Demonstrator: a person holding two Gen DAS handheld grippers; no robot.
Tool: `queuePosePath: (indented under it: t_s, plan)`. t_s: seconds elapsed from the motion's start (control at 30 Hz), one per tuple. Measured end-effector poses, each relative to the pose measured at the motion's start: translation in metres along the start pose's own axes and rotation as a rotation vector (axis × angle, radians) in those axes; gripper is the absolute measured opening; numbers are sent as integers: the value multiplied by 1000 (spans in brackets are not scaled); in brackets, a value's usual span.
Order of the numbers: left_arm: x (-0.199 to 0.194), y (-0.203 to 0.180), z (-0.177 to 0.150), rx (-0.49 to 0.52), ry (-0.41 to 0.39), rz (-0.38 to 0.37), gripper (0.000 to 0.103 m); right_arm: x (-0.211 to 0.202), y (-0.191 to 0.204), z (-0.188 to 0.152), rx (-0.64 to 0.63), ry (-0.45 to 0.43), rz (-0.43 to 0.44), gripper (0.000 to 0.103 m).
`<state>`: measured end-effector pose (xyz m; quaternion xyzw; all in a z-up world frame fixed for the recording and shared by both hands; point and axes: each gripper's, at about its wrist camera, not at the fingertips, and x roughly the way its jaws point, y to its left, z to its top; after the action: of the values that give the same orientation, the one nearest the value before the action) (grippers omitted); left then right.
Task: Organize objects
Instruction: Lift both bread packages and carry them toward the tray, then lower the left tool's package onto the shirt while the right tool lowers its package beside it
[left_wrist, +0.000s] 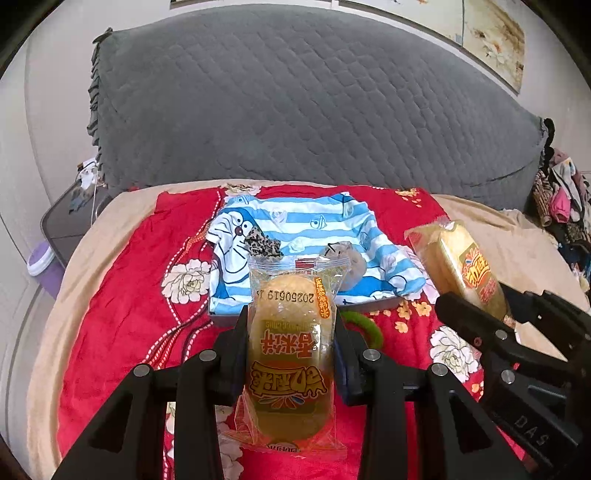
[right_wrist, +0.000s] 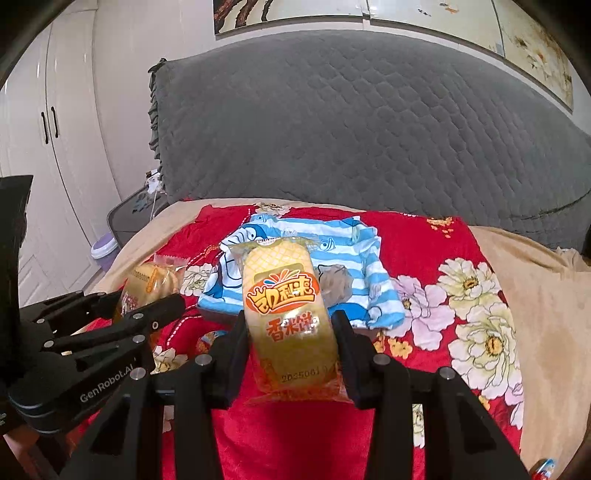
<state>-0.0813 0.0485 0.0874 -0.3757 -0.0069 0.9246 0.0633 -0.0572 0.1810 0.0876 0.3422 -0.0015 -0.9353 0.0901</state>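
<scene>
Two rice-cracker packets, one gripped lengthwise in each gripper's jaws — left gripper (left_wrist: 290, 332), right gripper (right_wrist: 291, 332) — striped cloth (left_wrist: 314, 236) at 12 o'clock.

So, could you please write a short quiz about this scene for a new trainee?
1. True or false: both grippers are empty.
2. On what does the striped shirt lie? A) red blanket B) bare floor C) grey headboard
3. Fill in: the green ring lies on the ____ blanket.

Key:
1. False. The left gripper is shut on a snack pack, and the right gripper on another snack pack.
2. A, the red blanket.
3. red
</scene>
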Motion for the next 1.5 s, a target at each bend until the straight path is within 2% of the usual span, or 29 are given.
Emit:
queuePosePath:
  t_s: [0.73, 1.5]
  plan:
    - [46, 6, 34, 1, -9, 9, 38, 43, -1, 32, -31, -11, 15, 44]
    - [100, 15, 62, 6, -16, 23, 38, 99, -18, 47, -17, 3, 2, 44]
